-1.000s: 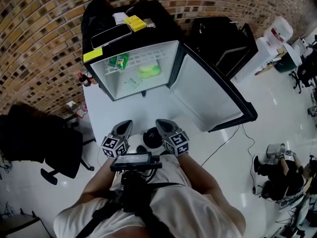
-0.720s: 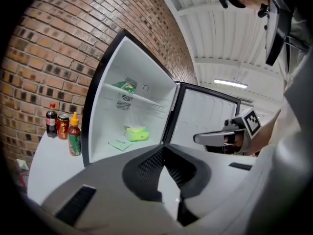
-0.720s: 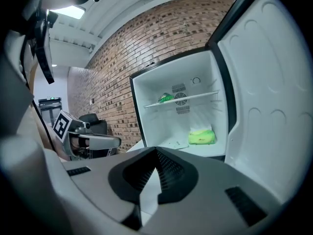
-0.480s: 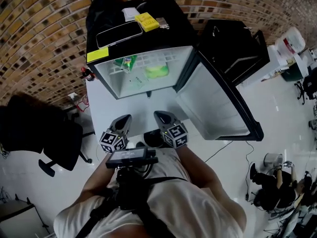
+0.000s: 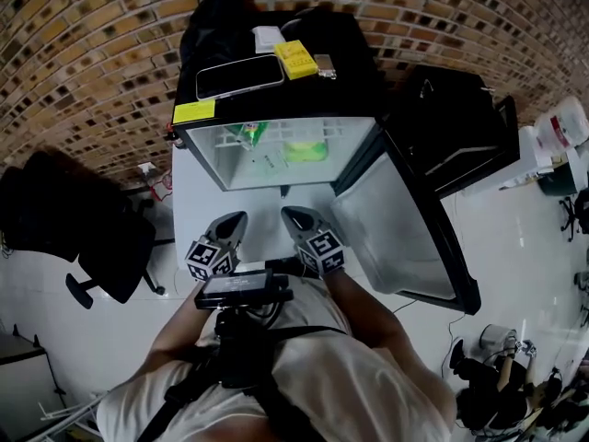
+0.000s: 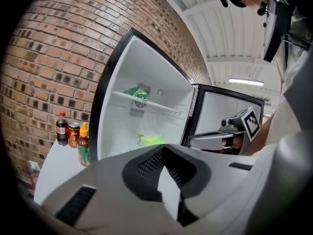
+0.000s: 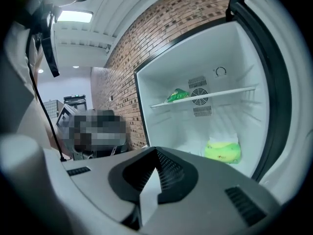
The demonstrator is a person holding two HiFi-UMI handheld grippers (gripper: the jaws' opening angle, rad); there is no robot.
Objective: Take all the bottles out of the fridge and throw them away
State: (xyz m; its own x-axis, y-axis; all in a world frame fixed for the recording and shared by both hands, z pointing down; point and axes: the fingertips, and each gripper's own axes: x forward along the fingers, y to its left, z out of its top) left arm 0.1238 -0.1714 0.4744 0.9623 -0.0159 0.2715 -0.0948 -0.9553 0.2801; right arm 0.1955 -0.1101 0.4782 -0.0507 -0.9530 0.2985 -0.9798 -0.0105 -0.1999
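Note:
The small fridge (image 5: pixel 189 113) stands open on a white table (image 5: pixel 198 210), its door (image 5: pixel 396 219) swung out to the right. On its upper shelf lies a green packet (image 5: pixel 250 133) (image 6: pixel 139 91) (image 7: pixel 177 95). A yellow-green pack (image 5: pixel 306 150) (image 6: pixel 151 140) (image 7: pixel 223 151) rests on the fridge floor. My left gripper (image 5: pixel 235 221) (image 6: pixel 165 153) and right gripper (image 5: pixel 290 215) (image 7: pixel 155 153) hover side by side just in front of the opening. Both are shut with nothing in them and point at the fridge. No bottle shows inside the fridge.
A cola bottle (image 6: pixel 62 129), a can (image 6: pixel 74 133) and a sauce bottle (image 6: pixel 83 145) stand on the table left of the fridge by the brick wall. A tablet (image 5: pixel 239 76) and a yellow box (image 5: pixel 296 58) lie on the fridge. A black chair (image 5: pixel 101 247) stands at the left.
Both grippers have moved forward toward the open fridge, staying shut and side by side. The fridge now sits nearer and more central in the head view.

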